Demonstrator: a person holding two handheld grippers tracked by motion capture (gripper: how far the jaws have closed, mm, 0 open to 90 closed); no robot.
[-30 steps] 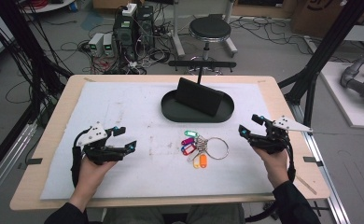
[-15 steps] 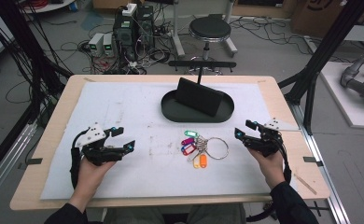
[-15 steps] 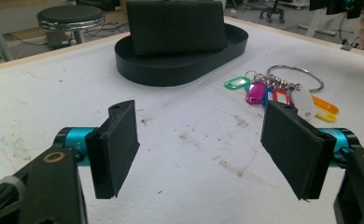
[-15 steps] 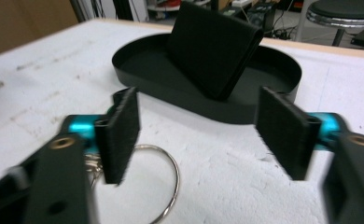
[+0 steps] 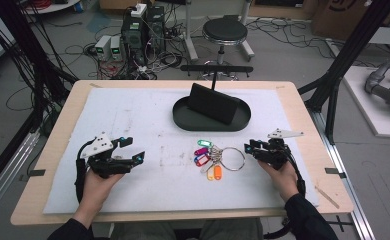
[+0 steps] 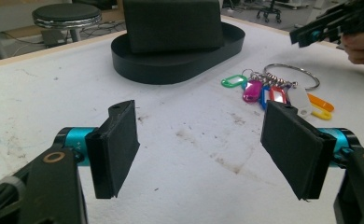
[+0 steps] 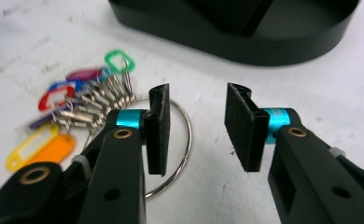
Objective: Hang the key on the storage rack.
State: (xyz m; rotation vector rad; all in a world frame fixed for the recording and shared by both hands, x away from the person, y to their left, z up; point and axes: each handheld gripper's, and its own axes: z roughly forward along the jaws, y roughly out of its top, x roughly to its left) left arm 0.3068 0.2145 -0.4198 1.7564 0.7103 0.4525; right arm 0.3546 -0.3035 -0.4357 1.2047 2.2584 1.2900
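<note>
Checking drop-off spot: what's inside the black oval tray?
Inside the black oval tray a black block stands leaning, taking up most of the middle. Bare tray floor shows around it. Whatever lies under or right behind the block is covered.

Shiny metal key ring (image 5: 231,158) — glossy plastic tags (image 5: 203,155) — matt black tray (image 5: 183,117)

In the right gripper view, the key ring (image 7: 182,140) passes behind the left pad of the right tongs (image 7: 196,126), so part of its loop is hidden. The black tray (image 7: 245,42) is cut off by the top edge there, and the coloured tags (image 7: 54,126) are blurred. In the left gripper view, the right edge crops the other hand (image 6: 362,46). From the high view, any print on the tags is too small to tell.
</note>
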